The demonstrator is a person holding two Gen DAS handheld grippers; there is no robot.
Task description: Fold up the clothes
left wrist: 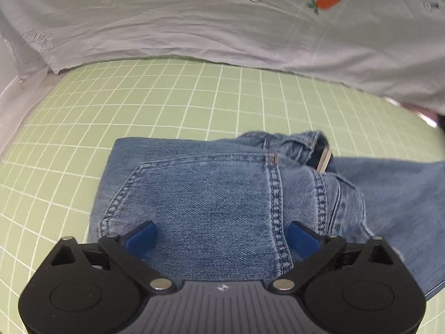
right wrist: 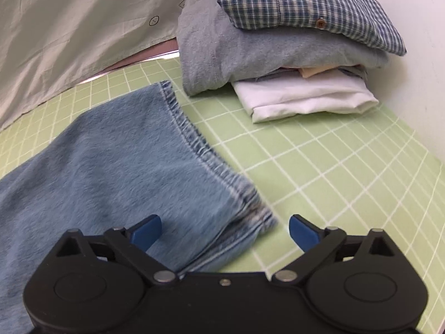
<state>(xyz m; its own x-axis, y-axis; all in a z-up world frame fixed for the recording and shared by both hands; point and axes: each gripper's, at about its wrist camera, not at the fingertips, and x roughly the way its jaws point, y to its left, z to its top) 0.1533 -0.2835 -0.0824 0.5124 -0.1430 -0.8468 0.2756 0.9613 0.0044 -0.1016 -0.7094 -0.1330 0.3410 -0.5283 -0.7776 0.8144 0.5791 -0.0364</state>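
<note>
Denim jeans [left wrist: 211, 194] are lying across the green gridded mat [left wrist: 83, 128] on the bench, seat and back pocket toward the left gripper [left wrist: 221, 236], leg hem [right wrist: 200, 142] toward the right gripper [right wrist: 225, 229]. Both grippers are standing wide, blue pads apart and holding nothing. The left one is hovering over the pocket area; the right one is straddling the hem corner, one pad above the cloth and the other above bare mat.

Judging by the lie of the cloth, the step in hand is taking hold of the two ends to fold the jeans lengthwise over themselves. To do it well, each gripper needs to be closing on both layers of denim near an edge, not on the top layer alone, or the legs will slide apart. The waistband is bunched near the belt loop [left wrist: 324, 156], so smoothing that first would help. Folded clothes are stacked beyond the hem: a checked shirt [right wrist: 300, 8] on a grey-blue garment [right wrist: 250, 53] over a white one [right wrist: 303, 97]. The lift should be staying clear of them.
</note>
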